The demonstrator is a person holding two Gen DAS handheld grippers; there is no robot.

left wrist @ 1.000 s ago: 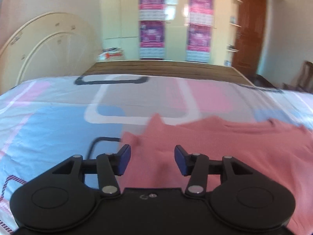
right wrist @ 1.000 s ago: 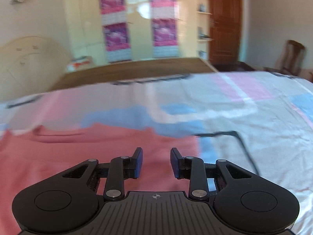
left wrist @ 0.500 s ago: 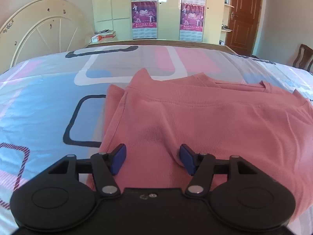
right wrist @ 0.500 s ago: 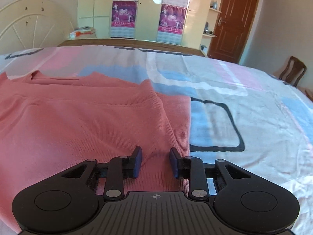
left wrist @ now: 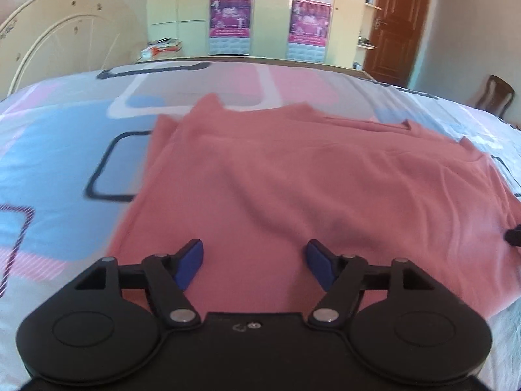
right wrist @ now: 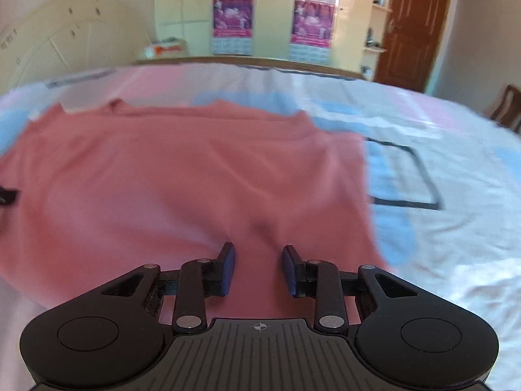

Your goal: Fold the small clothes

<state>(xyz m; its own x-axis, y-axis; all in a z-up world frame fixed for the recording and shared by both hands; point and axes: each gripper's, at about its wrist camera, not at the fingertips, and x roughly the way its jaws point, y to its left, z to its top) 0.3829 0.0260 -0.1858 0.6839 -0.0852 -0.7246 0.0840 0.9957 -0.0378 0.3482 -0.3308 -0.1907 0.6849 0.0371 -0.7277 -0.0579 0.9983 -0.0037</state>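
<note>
Shirt point(left wrist: 293, 179), pink, lies rumpled on bedsheet point(left wrist: 58, 150); left gripper point(left wrist: 255, 262) just widened, right gripper point(right wrist: 257, 268) empty, parted.

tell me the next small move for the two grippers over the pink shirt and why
Probably lower both onto the near hem and pinch it. The left gripper, whose jaws have just been opening, and the right gripper both hang open over the pink shirt near its closest edge, neither holding cloth. The shirt lies spread on the patterned bedsheet, so its hem corners look like the natural grip for a fold.
</note>
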